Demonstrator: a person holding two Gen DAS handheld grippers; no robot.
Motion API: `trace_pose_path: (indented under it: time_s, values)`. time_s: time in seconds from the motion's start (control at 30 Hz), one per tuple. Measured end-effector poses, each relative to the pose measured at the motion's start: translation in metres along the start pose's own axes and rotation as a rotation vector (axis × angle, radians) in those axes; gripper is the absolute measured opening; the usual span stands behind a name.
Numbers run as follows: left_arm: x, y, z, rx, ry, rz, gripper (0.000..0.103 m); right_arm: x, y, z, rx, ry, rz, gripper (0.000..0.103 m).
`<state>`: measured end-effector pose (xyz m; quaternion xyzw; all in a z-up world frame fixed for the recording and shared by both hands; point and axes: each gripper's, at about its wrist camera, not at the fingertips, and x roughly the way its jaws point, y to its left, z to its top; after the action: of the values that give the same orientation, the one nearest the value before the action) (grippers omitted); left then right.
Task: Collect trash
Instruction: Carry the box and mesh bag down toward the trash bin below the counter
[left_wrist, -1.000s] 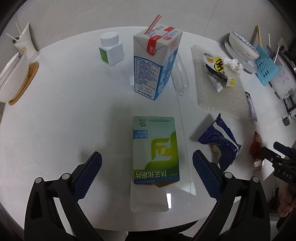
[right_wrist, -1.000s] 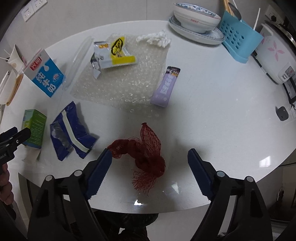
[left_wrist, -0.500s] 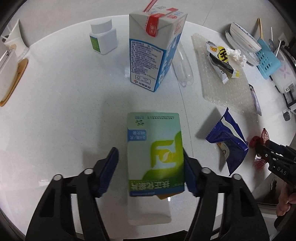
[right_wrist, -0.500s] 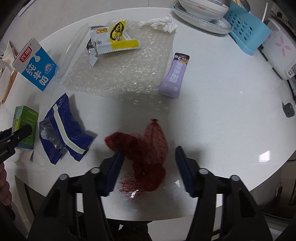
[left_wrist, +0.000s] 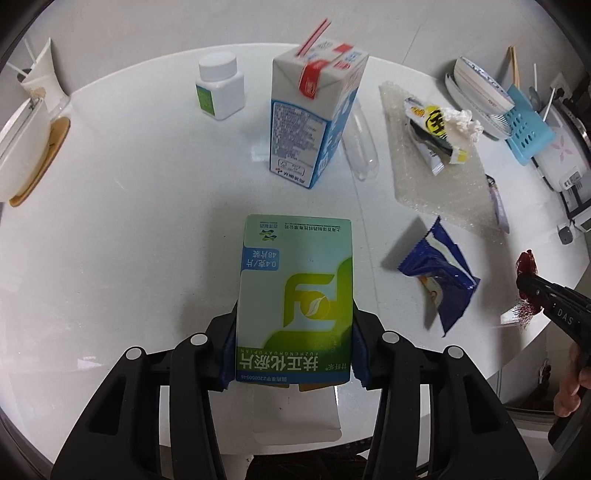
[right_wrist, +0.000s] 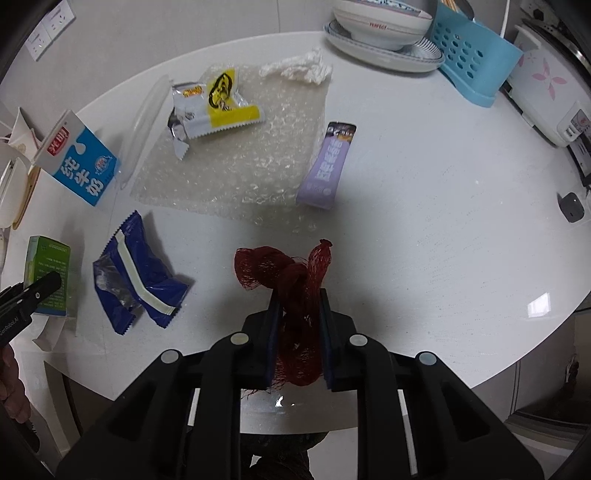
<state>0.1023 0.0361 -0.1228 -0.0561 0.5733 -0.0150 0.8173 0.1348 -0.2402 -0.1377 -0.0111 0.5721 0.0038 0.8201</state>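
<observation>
White round tabletop (left_wrist: 129, 221): at lower centre of each wrist view, a green medicine box (left_wrist: 295, 295) is being clamped by the closing left gripper (left_wrist: 293, 350), a red mesh net (right_wrist: 299, 332) by the closing right gripper (right_wrist: 298, 339).

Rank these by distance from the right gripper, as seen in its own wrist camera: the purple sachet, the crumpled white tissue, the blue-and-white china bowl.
From the right gripper, whose jaws are closing on the red mesh net bag:
1. Purple sachet: just beyond, slightly right, at the edge of the bubble wrap sheet.
2. Crumpled white tissue: farther back, at the sheet's far corner.
3. Blue-and-white china bowl: farthest, stacked on a plate at the table's back edge.
</observation>
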Motion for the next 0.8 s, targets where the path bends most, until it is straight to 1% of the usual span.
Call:
trace_pose_path:
  time_s: [0.13, 0.27, 0.43, 0.8]
  values:
    - [-0.015, -0.005, -0.002, 0.003, -0.026, -0.006, 0.046, -0.016, -0.001, -0.001, -0.001, -0.027, 0.012, 0.017]
    - [-0.027, -0.011, -0.004, 0.005, -0.059, 0.007, 0.046, -0.030, -0.005, -0.004, -0.008, -0.058, 0.027, 0.017]
    - [-0.043, -0.018, -0.010, 0.000, -0.086, 0.004, 0.046, -0.051, -0.005, -0.013, -0.023, -0.094, 0.037, 0.017]
    - [-0.073, -0.031, -0.037, -0.008, -0.124, 0.005, 0.046, -0.087, -0.005, -0.034, -0.061, -0.165, 0.058, 0.017]
